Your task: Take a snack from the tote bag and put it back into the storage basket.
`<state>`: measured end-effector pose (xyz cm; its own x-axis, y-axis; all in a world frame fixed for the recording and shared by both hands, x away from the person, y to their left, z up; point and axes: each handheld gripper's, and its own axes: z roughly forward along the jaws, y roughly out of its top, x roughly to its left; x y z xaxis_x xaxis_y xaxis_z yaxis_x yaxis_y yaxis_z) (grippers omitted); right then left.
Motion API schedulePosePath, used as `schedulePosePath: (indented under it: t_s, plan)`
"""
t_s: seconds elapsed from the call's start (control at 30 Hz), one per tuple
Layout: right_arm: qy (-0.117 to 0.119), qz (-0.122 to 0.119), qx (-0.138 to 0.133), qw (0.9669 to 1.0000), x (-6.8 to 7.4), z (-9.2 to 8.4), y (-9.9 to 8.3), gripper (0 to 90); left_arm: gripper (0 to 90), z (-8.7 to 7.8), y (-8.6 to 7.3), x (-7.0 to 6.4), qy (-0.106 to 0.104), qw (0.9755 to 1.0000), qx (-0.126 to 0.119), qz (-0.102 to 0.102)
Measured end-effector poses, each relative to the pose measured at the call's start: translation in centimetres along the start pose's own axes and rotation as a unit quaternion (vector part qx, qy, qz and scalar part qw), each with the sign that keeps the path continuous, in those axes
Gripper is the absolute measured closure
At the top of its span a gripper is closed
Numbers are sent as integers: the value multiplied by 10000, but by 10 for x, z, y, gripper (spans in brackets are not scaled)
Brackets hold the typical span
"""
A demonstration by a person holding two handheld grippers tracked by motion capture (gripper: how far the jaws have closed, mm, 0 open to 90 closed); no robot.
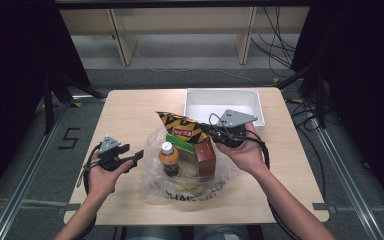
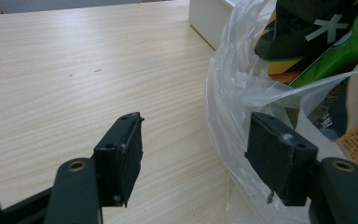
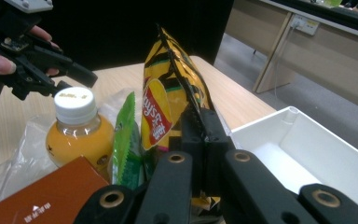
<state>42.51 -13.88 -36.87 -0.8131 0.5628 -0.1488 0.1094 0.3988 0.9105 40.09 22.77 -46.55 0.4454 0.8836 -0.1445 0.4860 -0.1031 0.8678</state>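
A clear plastic bag (image 1: 190,187) lies open in the middle of the wooden table (image 1: 130,110). In it are a yellow-and-black chips bag (image 1: 180,125), a green packet (image 1: 180,141), an orange juice bottle (image 1: 168,159) and a brown box (image 1: 206,159). My right gripper (image 1: 214,135) is shut on the chips bag (image 3: 168,88) at its edge and holds it upright; the jaws (image 3: 205,126) pinch the foil. My left gripper (image 1: 134,160) stands open at the plastic bag's left side. In the left gripper view its jaws (image 2: 196,140) are wide apart, with the film (image 2: 233,88) by the right pad.
A white bin (image 1: 215,107) stands at the table's back right, just behind the right hand, with its wall (image 3: 307,154) close to the jaws. Bare table lies to the left of the bag. Cables and metal rails run along the floor on both sides.
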Motion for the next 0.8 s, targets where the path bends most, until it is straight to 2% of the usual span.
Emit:
schedulePosePath:
  t_s: [0.13,0.2,0.23,0.27,0.3,0.33,0.4,0.5,0.53,0.57,0.67,0.8]
  plan:
    - [-45,-29,-131,9999,0,0,2,900,352,-1,0,0,28,10000,-7,26]
    - [16,-52,-169,9998,0,-1,4,900,352,-1,0,0,25,10000,-7,28]
    - [-85,-104,-225,9997,0,-2,5,900,352,0,0,1,16,10000,-10,32]
    - [27,-61,-176,9998,1,-3,5,900,352,0,0,1,19,10000,-11,31]
    - [-20,-257,-238,9994,-1,-3,6,900,352,0,0,1,18,10000,-6,33]
    - [24,-88,-213,9997,1,-3,6,900,352,0,0,1,17,10000,-8,30]
    - [-58,-13,-254,9997,1,-4,7,900,352,0,-1,1,13,10000,3,28]
    - [-21,-45,-303,9995,0,-5,9,900,353,0,-1,0,12,10000,18,31]
    - [18,28,-288,9996,1,-6,9,900,353,0,-1,0,10,10000,24,44]
    - [-50,-52,-366,9993,0,-6,10,900,353,0,-1,0,17,10000,28,40]
    - [-79,19,-386,9992,2,-8,13,900,353,1,-1,-1,14,10000,22,22]
    - [-35,-35,-463,9989,0,-9,15,900,353,1,-1,-1,11,10000,24,19]
